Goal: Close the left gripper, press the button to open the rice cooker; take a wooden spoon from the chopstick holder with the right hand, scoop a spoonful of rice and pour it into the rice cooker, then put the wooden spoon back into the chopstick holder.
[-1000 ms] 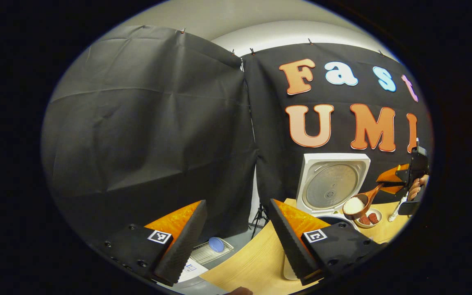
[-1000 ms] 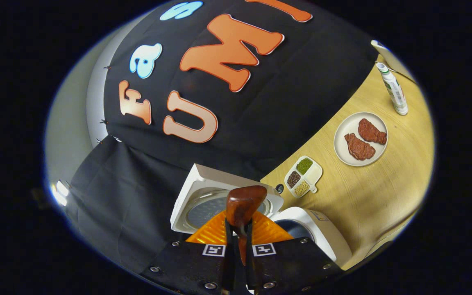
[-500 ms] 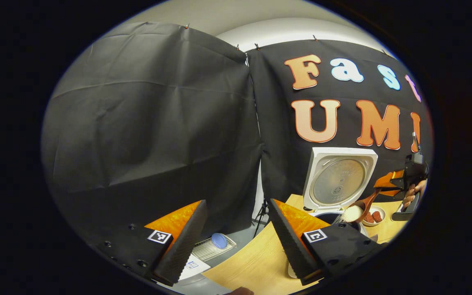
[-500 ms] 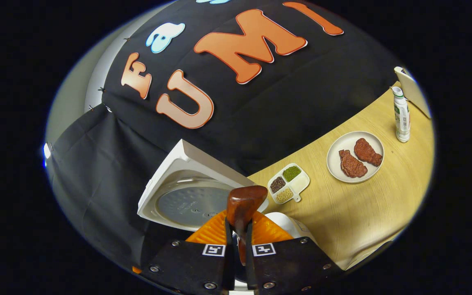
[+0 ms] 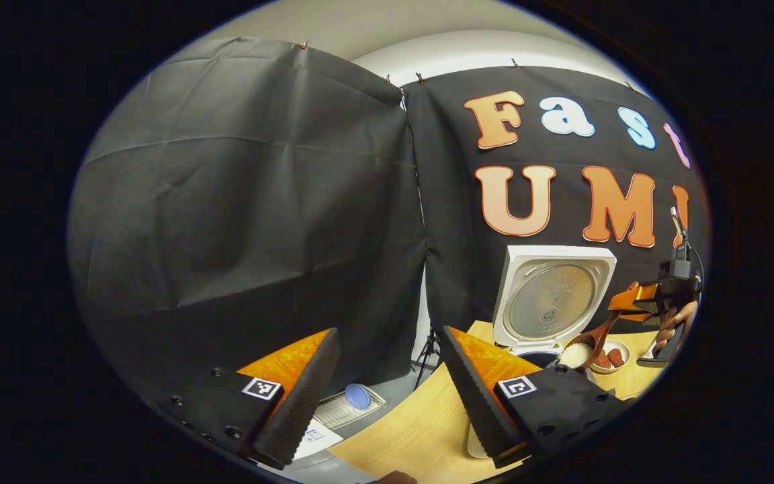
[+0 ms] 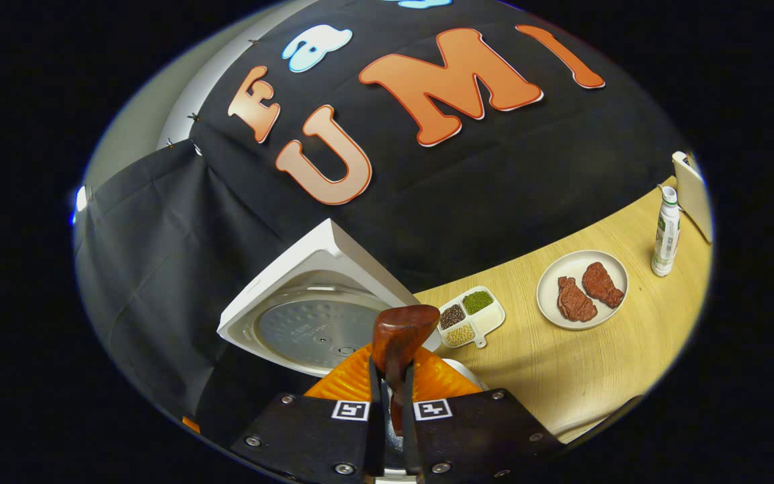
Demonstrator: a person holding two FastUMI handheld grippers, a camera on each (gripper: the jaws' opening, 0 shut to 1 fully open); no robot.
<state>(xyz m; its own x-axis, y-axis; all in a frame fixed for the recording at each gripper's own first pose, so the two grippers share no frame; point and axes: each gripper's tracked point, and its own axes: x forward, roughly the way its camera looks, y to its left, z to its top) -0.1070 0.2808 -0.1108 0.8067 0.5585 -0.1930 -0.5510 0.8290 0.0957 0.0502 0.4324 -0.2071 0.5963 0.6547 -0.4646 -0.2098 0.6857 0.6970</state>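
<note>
So the rice cooker (image 5: 551,302) stands open; my right fingers (image 6: 387,376) clench the wooden spoon (image 6: 397,339), rice-laden above the pot. Left fingers (image 5: 387,376) released. Pouring and returning remain.

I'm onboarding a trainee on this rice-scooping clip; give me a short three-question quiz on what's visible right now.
1. True or false: the rice cooker lid is shut.
2. What does the right gripper clamp? A) bottle B) wooden spoon C) plate
3. Fill in: the plate carries two pieces of ____.

Key: 1 false, the lid stands open; 2 B, with rice in its bowl by the pot; 3 meat.
</note>
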